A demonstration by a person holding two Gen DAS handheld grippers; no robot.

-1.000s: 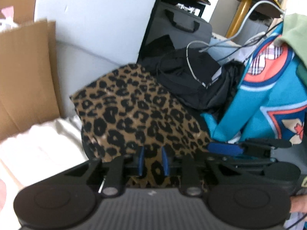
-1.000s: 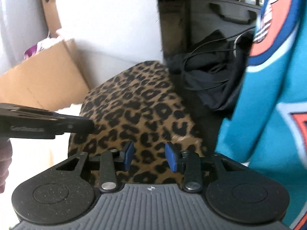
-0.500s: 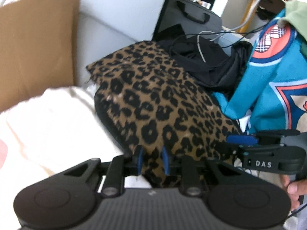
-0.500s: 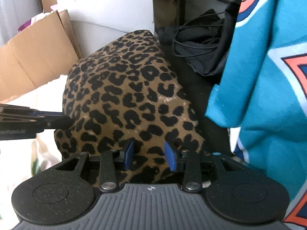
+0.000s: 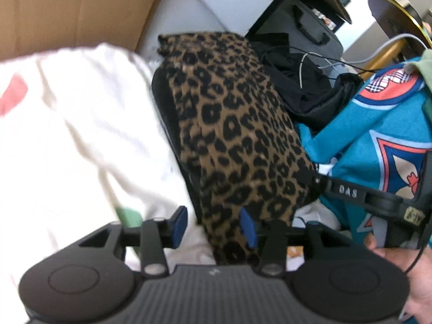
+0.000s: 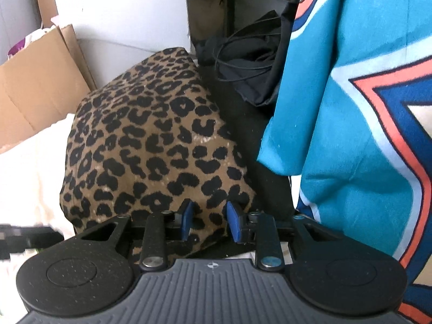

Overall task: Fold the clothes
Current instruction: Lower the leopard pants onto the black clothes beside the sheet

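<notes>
Leopard-print garment (image 5: 237, 135) folded on white bedding (image 5: 81, 135), teal printed cloth (image 5: 378, 140) at three o'clock; left gripper (image 5: 213, 222) just opened, jaws apart astride the near edge, right gripper (image 6: 209, 220) just closing (contact with the fabric unclear).

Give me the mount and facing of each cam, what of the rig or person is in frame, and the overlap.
Left wrist: on the left gripper, aimed down along its jaws, just opened, at the leopard-print garment; right gripper and a hand show at right.
Right wrist: on the right gripper, aimed down at the same garment, its jaws just narrowing about the near edge; the left gripper is a blur at lower left.
Shared: leopard garment, teal printed fabric, cardboard.
</notes>
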